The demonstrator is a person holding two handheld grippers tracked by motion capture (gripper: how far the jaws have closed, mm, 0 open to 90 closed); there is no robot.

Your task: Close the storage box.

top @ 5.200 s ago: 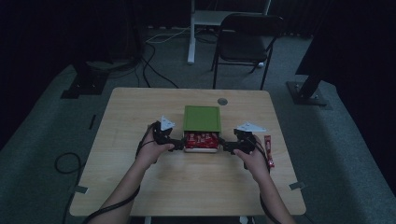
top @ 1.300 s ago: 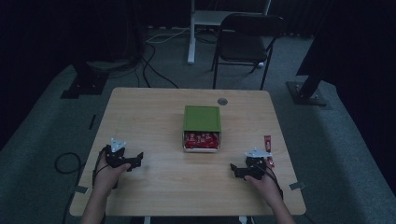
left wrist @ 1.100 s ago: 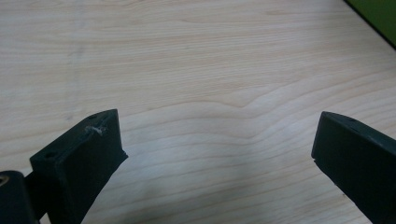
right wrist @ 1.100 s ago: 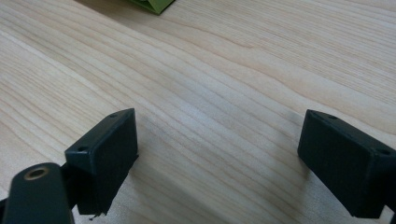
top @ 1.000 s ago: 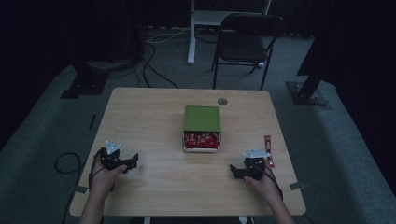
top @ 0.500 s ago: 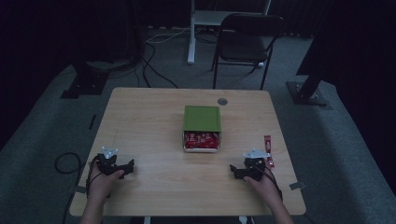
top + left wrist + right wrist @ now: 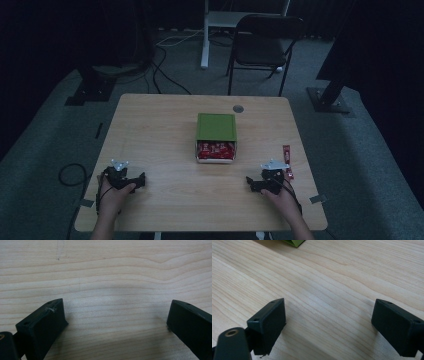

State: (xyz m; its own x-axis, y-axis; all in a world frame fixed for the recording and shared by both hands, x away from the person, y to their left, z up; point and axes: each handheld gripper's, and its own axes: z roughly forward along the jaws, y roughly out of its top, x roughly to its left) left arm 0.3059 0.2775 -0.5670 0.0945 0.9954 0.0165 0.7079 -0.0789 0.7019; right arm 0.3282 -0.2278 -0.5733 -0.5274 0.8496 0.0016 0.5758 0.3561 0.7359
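Note:
A green box [image 7: 216, 127] lies in the middle of the wooden table [image 7: 160, 130], its near end open on red packets [image 7: 215, 149]. A corner of the box [image 7: 294, 242] peeks in at the top of the right gripper view. My left gripper [image 7: 141, 180] rests on the table near the front left, held by a hand, open with bare wood between its jaws [image 7: 115, 322]. My right gripper [image 7: 249, 183] rests near the front right, also open over bare wood [image 7: 328, 322]. A single red packet [image 7: 287, 154] lies just beyond the right gripper.
A round grey grommet [image 7: 238, 108] sits in the table's far edge behind the box. A black chair [image 7: 267, 45] and a white desk leg [image 7: 204, 37] stand beyond the table. Cables [image 7: 165, 70] run over the floor at the far left.
Both grippers have pulled back from the sides of the box to the table's front corners. Over the last second the left one slid a little farther toward the front edge.

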